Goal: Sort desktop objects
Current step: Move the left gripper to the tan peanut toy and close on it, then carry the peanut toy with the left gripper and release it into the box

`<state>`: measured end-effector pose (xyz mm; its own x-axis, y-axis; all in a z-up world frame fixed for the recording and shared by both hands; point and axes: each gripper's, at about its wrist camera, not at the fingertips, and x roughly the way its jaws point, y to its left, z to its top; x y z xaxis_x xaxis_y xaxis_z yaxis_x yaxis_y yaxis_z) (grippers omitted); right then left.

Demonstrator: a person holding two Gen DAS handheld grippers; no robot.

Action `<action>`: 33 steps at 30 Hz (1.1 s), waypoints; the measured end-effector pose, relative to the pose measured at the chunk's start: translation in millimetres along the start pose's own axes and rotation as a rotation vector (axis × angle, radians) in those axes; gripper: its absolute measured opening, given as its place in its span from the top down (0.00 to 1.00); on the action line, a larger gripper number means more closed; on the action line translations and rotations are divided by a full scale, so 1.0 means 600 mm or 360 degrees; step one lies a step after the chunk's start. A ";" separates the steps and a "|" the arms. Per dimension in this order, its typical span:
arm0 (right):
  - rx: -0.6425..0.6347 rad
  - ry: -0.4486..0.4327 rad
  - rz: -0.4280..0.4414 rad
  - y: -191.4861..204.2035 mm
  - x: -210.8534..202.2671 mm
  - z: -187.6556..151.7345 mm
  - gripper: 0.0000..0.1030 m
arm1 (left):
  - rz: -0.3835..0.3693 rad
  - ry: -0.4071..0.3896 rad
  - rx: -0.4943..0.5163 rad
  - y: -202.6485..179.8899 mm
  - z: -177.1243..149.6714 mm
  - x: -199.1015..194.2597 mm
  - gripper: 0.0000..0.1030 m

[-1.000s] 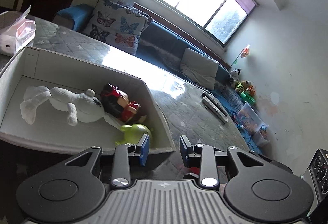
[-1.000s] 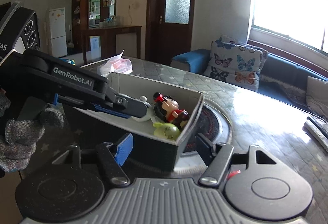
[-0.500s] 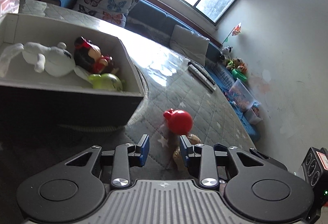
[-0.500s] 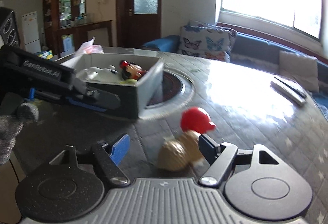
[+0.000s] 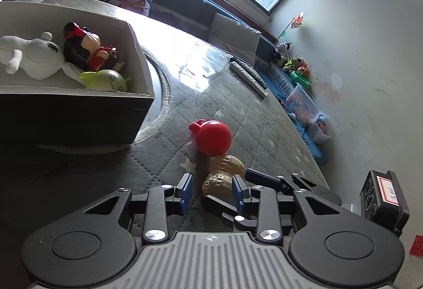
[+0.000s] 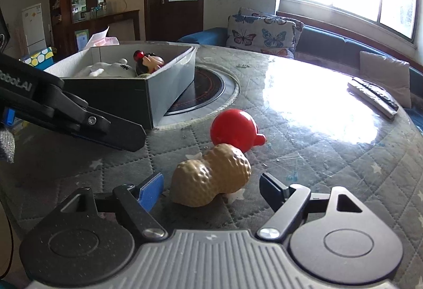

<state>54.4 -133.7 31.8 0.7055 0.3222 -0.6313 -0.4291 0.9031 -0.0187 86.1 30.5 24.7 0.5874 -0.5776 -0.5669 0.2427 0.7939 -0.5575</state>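
Observation:
A tan peanut toy (image 6: 211, 175) lies on the quilted table, touching a red round toy (image 6: 234, 129) behind it. My right gripper (image 6: 212, 187) is open, one finger on each side of the peanut. My left gripper (image 5: 212, 189) is open and low over the table; the peanut (image 5: 223, 177) and red toy (image 5: 212, 136) lie in front of it. A grey box (image 5: 142, 69) at the left holds a white plush (image 5: 29, 56), a red-and-black doll (image 5: 87, 48) and a green toy (image 5: 105, 80). The box also shows in the right wrist view (image 6: 164, 82).
A round hob ring (image 6: 211, 87) is set into the table under the box's corner. Remote controls (image 6: 372, 95) lie near the far right edge. A sofa with a butterfly cushion (image 6: 261, 32) stands behind the table. The left gripper's body (image 6: 66, 114) reaches in from the left.
Both grippers have swung away from the box toward the peanut and red toy. The right gripper's fingers now straddle the peanut, and the left gripper's jaws have opened wider.

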 end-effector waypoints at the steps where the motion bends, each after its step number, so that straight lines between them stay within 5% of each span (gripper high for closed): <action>1: -0.0003 0.0003 0.0007 0.001 0.002 0.000 0.21 | -0.0004 0.0008 0.0007 -0.001 0.002 0.004 0.66; 17: -0.0056 -0.0016 0.0139 0.020 -0.008 0.010 0.35 | -0.0008 0.0128 0.0096 -0.016 0.013 0.049 0.65; 33: -0.0099 -0.0013 0.0131 0.035 -0.012 0.015 0.36 | 0.0004 0.0115 0.0070 -0.007 0.011 0.041 0.69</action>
<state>45.7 -114.7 42.9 0.6710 0.3970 -0.6262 -0.5197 0.8542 -0.0152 104.8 14.4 17.3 0.5311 -0.5864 -0.6116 0.2759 0.8022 -0.5295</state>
